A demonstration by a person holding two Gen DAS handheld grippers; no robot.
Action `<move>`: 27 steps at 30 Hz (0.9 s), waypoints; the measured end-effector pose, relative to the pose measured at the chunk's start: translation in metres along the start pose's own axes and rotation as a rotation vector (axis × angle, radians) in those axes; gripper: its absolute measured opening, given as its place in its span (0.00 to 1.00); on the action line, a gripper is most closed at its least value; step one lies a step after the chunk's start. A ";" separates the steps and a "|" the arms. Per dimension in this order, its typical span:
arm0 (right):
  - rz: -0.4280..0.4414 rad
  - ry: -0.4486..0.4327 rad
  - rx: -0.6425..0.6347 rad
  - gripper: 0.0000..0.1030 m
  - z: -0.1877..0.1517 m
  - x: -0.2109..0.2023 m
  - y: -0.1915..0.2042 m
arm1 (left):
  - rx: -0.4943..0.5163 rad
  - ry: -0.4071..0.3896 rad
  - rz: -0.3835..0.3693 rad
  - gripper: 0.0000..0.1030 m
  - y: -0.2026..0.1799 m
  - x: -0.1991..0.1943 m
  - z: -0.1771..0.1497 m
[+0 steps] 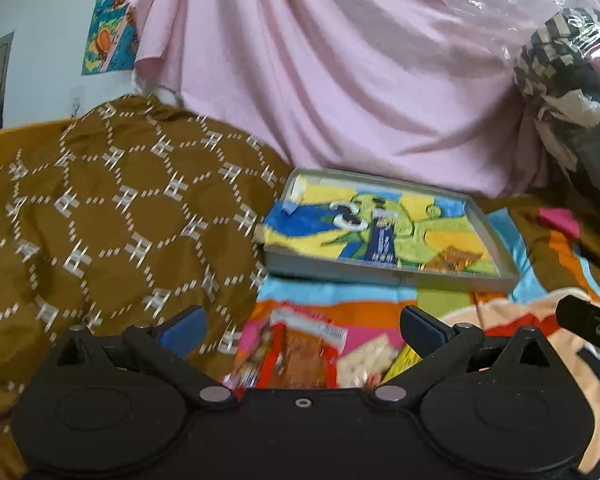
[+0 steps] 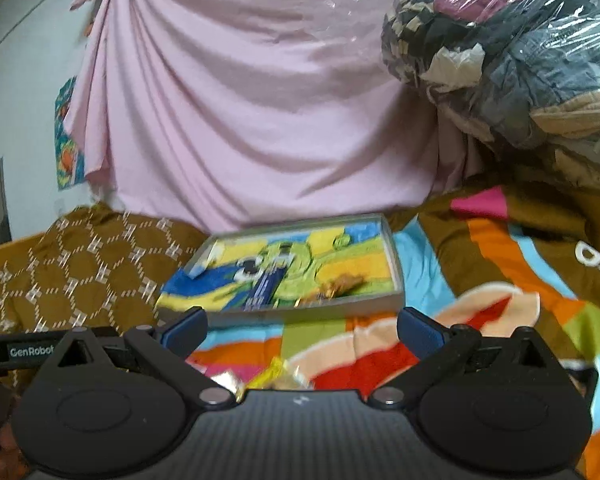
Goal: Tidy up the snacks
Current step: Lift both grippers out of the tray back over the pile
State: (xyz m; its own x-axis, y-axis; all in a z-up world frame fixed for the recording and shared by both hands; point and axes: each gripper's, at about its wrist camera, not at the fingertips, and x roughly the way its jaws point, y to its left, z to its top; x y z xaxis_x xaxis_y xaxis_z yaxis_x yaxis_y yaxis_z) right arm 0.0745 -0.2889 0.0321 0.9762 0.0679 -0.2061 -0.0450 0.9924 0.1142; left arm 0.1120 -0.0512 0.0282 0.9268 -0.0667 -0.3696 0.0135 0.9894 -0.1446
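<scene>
A striped blanket (image 1: pixel 340 300) in orange, pale blue, green, pink and red covers the surface, and a brown quilt (image 1: pixel 112 216) with a white lattice pattern is bunched up on the left. A shallow grey tray (image 1: pixel 396 278) lined with a bright cartoon towel (image 1: pixel 340 232) rests on the blanket ahead of both cameras. Behind it a pink sheet (image 1: pixel 340 72) hangs in folds over the wall, with a colourful poster (image 1: pixel 108 28) partly tucked under its left edge. A clear plastic bag of clothes (image 2: pixel 512 64) bulges at the right.

The left hand-held gripper (image 1: pixel 302 326) stands wide open over a red and orange snack packet (image 1: pixel 300 354) on the blanket, its pads clear of it. The right hand-held gripper (image 2: pixel 302 326) is also spread wide, holding nothing; crinkled yellow and gold wrappers (image 2: pixel 276 374) lie just below it, half hidden by its body.

Both views are blurred. In the tray, a dark blue packet (image 1: pixel 384 246) and a brown one (image 1: pixel 454 258) show, but their print is unreadable.
</scene>
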 end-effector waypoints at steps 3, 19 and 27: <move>0.015 0.051 -0.012 1.00 -0.012 -0.011 0.009 | 0.003 0.026 0.009 0.99 0.009 -0.010 -0.015; 0.020 0.275 -0.028 1.00 -0.055 -0.023 0.033 | 0.070 0.158 0.030 0.99 0.027 -0.024 -0.052; 0.013 0.357 -0.048 1.00 -0.067 -0.008 0.036 | 0.102 0.214 0.016 0.99 0.028 -0.018 -0.059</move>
State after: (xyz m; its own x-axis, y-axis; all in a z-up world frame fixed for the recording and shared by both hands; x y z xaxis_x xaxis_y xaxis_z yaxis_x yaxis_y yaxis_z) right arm 0.0504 -0.2470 -0.0275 0.8401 0.1035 -0.5325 -0.0749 0.9944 0.0752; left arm 0.0732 -0.0303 -0.0232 0.8268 -0.0655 -0.5587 0.0468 0.9978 -0.0478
